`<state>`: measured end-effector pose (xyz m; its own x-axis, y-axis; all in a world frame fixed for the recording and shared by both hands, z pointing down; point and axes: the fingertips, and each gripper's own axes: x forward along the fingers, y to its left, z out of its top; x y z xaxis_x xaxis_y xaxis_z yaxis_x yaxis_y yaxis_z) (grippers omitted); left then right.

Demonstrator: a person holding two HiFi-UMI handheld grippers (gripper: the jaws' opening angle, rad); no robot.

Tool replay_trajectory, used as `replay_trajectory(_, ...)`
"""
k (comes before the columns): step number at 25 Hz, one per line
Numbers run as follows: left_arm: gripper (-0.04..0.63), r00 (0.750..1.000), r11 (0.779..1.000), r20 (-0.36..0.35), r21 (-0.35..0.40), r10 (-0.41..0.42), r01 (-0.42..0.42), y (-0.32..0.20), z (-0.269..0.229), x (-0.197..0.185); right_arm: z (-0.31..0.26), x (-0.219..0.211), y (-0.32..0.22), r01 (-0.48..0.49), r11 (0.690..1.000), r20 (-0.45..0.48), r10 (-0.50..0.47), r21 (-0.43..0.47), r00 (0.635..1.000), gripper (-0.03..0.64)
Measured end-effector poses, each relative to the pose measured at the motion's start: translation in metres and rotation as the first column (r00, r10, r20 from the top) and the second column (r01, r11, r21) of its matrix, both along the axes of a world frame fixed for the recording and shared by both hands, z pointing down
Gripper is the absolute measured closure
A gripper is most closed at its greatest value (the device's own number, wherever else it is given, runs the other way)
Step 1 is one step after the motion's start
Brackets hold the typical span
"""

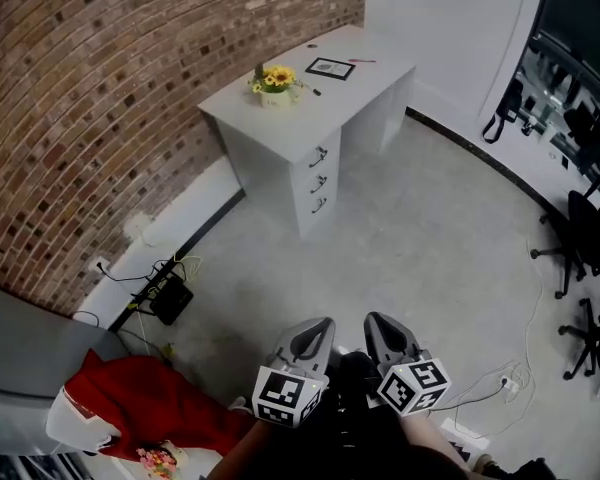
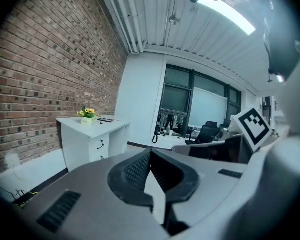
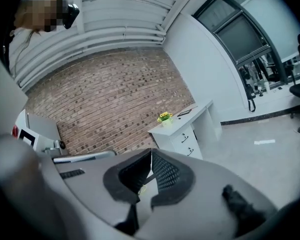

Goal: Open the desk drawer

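A white desk stands far ahead against the brick wall, with three stacked drawers on its front, all closed, each with a small handle. Both grippers hang low and close to me, well short of the desk. My left gripper is shut with nothing in it, and my right gripper beside it is shut and empty too. In the left gripper view its jaws meet, with the desk small at the left. In the right gripper view the closed jaws sit below the distant desk.
On the desk stand a pot of yellow flowers and a flat dark frame. A black box with cables lies by the wall on the floor. Red cloth lies at lower left. Office chairs stand at the right.
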<state>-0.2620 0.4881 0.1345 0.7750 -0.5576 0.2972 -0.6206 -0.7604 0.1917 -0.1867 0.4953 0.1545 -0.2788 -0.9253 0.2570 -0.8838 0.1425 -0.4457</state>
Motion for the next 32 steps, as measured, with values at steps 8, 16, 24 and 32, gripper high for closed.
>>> replay_trajectory(8,0.588,1.0,1.0,-0.011,-0.008,-0.016,0.016,-0.005,0.001,-0.003,0.002,0.003,-0.005,-0.006,1.0,0.005,0.006,0.003,1.0,0.606)
replay_trajectory(16,0.588,1.0,0.999,-0.001,-0.02,-0.03,0.03,-0.041,0.005,0.011,0.001,0.013,-0.043,0.022,1.0,0.0,-0.022,0.008,1.0,0.606)
replay_trajectory(24,0.588,0.999,0.999,0.014,-0.003,-0.048,0.048,-0.102,0.006,0.039,0.001,0.04,-0.103,0.053,0.999,0.006,-0.053,0.001,0.999,0.604)
replay_trajectory(32,0.588,0.997,0.997,0.009,0.02,-0.071,0.071,-0.156,0.003,0.066,0.002,0.065,-0.163,0.087,0.996,0.032,-0.087,-0.002,0.996,0.606)
